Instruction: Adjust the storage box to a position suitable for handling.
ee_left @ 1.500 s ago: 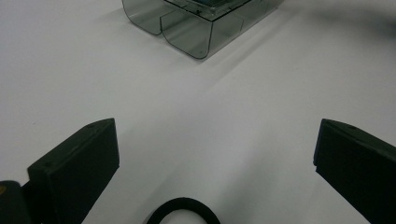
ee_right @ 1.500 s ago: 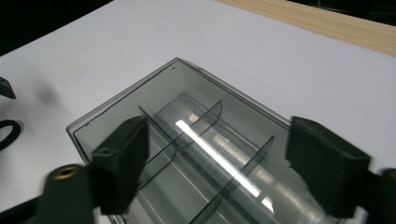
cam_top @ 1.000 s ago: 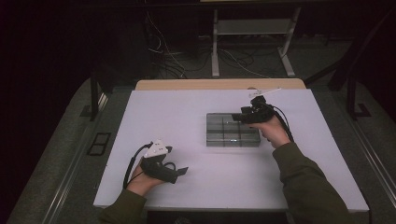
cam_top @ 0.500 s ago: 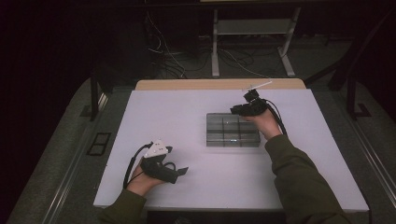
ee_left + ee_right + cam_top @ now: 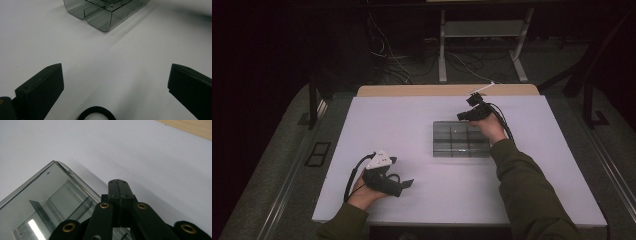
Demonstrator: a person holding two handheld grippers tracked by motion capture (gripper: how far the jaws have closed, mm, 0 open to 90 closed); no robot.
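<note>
On the white table [image 5: 412,130], toward its far-right half: a smoked clear compartment box [image 5: 461,139] lies flat, its inner partitions visible from above.
Box placement: roughly at 1 o'clock from the table's middle, well apart from every edge.
Right gripper [image 5: 460,117]: at the box's far edge, at 12 o'clock of the box, held in the person's right hand [image 5: 486,127].
Right jaws: they have just been closing and now stand pressed together, with nothing between them; in the right gripper view the tips [image 5: 118,185] meet above a rounded corner of the box [image 5: 45,202].
Contact with box: cannot tell whether the closed tips touch the rim.
Left gripper [image 5: 408,183]: near the front-left of the table, at 8 o'clock from the box and well apart from it, held in the left hand [image 5: 364,192].
Left jaws: spread wide, bare table between them, nothing held; the box [image 5: 105,12] sits far ahead in the left gripper view.
Behind the table: a wooden strip [image 5: 447,90] along its far edge.
</note>
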